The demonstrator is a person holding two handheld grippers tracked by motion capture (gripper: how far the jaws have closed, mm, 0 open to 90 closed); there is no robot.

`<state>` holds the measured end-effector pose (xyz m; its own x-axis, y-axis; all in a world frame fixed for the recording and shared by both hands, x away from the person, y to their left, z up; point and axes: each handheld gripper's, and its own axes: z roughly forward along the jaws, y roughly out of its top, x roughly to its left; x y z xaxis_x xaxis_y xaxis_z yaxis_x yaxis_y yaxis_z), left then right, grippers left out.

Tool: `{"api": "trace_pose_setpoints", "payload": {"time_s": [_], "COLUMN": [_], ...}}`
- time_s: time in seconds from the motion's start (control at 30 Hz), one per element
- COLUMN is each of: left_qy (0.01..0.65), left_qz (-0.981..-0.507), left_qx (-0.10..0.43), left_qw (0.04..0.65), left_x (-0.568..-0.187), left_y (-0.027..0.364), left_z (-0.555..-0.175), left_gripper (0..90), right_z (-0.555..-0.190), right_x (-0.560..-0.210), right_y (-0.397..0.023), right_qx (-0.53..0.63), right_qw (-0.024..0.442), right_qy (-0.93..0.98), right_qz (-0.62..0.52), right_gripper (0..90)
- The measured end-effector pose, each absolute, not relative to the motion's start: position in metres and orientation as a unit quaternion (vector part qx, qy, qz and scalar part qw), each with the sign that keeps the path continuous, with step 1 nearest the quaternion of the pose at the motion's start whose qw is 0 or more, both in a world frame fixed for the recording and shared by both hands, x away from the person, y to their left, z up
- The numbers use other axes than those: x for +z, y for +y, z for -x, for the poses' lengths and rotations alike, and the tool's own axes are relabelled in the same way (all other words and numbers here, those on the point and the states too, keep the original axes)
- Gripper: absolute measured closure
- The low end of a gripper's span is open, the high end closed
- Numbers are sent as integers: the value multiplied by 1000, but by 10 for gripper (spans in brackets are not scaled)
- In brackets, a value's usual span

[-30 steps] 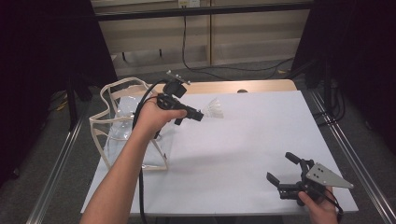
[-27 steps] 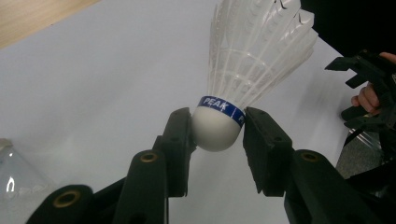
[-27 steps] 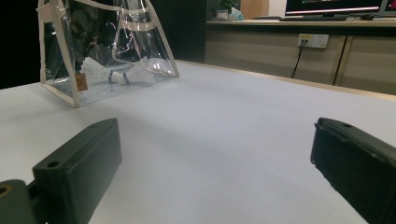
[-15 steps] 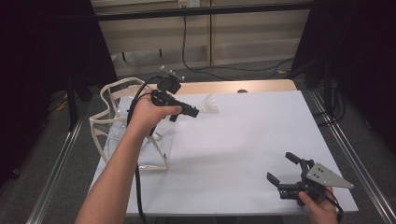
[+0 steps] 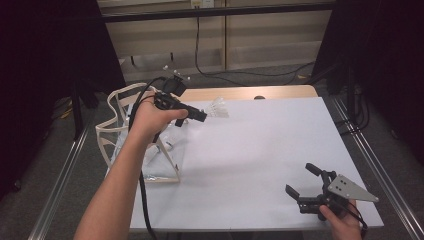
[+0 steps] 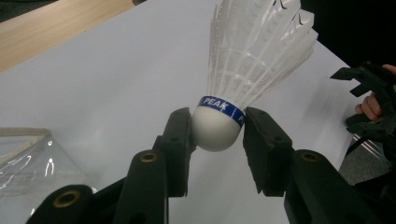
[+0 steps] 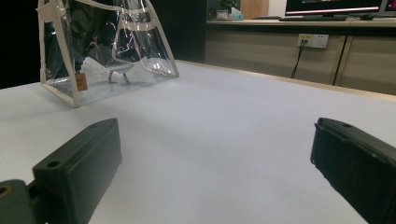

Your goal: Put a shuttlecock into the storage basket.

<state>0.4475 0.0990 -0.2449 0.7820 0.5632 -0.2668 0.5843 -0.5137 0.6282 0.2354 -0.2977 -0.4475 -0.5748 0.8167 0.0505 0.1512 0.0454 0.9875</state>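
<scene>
Your left gripper (image 6: 217, 140) clamps the white shuttlecock (image 6: 243, 65) by its cork, raised over the table (image 5: 260, 145) beside the clear bag (image 5: 127, 135). Your right gripper (image 5: 311, 186) rests near the front edge, jaws wide, holding nothing.

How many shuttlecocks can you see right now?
3. One shuttlecock is clamped in the left gripper; two more lie inside the clear bag. The bag's glare may hide others.
</scene>
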Motion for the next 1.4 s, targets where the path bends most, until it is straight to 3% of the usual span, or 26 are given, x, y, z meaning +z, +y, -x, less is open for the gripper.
{"api": "trace_pose_setpoints", "payload": {"time_s": [1.4], "left_qy": [371], "left_qz": [-851], "left_qx": [29], "left_qw": [369], "left_x": [-222], "left_y": [149], "left_z": [-452], "left_gripper": [627], "right_z": [-236], "right_x": [-448], "right_y": [-298], "right_qx": [587], "right_qw": [285], "right_qy": [665], "right_qz": [-362], "right_gripper": [17]}}
